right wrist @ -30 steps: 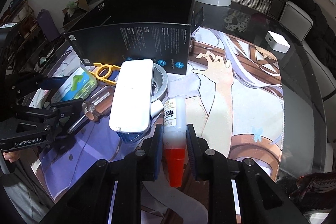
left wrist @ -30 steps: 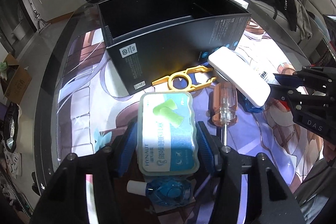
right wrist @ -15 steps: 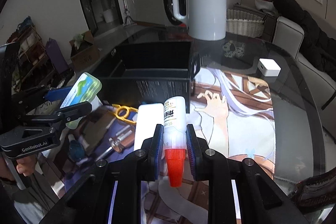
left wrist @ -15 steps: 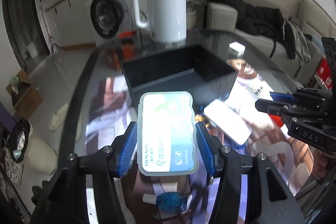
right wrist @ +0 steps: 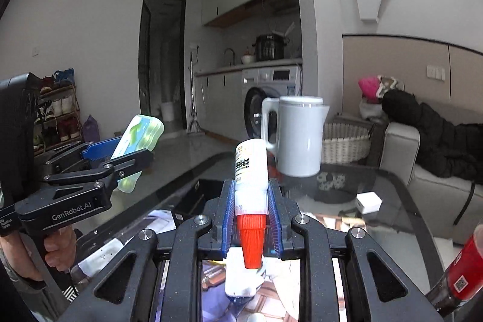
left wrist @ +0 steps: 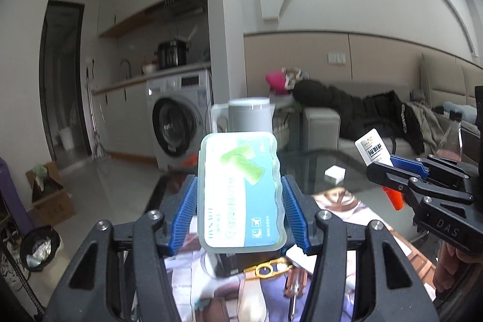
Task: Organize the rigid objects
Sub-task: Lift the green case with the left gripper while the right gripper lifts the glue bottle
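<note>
My left gripper (left wrist: pixel 240 208) is shut on a translucent plastic case (left wrist: pixel 240 192) with a green and blue label, held up in the air. From the right wrist view the same case (right wrist: pixel 139 138) sticks out of the left gripper (right wrist: pixel 120 154) at the left. My right gripper (right wrist: pixel 250 201) is shut on a white glue bottle (right wrist: pixel 250 168) whose red cap (right wrist: pixel 249 237) points back at the camera. The left wrist view shows this bottle (left wrist: pixel 372 148) in the right gripper (left wrist: pixel 389 168) at the right. Below lies the open black box (right wrist: pixel 196 195).
A yellow plastic tool (left wrist: pixel 265 270), a screwdriver (left wrist: pixel 294 288) and a white flat case (left wrist: pixel 302 257) lie on the printed mat. A white kettle (right wrist: pixel 297 135) and a small white cube (right wrist: pixel 368 202) stand on the glass table (right wrist: pixel 386 183). A red can (right wrist: pixel 462 273) is at the lower right.
Both grippers have lifted off the table with the case and the bottle still in them and have tilted up from the table towards the room. The two grips have not changed.
</note>
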A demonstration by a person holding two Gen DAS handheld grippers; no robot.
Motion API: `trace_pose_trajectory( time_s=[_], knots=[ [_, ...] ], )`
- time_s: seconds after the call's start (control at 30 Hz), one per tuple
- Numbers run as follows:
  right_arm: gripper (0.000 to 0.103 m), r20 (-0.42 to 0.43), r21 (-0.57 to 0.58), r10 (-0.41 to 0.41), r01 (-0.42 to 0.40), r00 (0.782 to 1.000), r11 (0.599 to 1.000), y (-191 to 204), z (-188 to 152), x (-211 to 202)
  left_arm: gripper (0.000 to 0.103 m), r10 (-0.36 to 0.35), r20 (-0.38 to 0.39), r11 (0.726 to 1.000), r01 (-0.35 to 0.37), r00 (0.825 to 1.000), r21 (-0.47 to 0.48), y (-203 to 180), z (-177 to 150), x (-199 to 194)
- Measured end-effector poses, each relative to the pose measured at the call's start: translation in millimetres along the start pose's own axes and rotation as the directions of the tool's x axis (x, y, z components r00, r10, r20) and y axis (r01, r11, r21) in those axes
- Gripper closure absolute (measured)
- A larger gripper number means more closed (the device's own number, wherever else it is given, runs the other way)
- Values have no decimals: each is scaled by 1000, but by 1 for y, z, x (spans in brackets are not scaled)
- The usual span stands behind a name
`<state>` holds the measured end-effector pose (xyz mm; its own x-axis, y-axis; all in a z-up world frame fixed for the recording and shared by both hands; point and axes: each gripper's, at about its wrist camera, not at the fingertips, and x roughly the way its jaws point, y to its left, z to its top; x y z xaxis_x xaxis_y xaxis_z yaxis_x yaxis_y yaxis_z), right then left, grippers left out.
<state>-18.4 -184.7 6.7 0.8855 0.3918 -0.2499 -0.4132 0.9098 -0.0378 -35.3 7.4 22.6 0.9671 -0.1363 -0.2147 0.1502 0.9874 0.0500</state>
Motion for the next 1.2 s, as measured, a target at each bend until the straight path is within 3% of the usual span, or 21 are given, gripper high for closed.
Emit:
trace_pose_trajectory(
  time_s=[0.13,0.43,0.7,1.2],
  knots=[
    [82,100,-42,2,2,995,999,13,6,-20,48,-27,42,1000,27,999,1,4,1,-10],
    [82,71,17,-5,4,997,1000,7,13,-15,48,-27,18,999,28,999,-31,20,-3,-3],
    [82,82,4,-1,0,997,1000,7,20,-5,48,-43,-8,998,43,999,-55,10,1,7],
    [82,106,94,-47,37,993,995,-6,62,80,48,10,0,983,-10,1000,-185,32,38,89]
  ],
)
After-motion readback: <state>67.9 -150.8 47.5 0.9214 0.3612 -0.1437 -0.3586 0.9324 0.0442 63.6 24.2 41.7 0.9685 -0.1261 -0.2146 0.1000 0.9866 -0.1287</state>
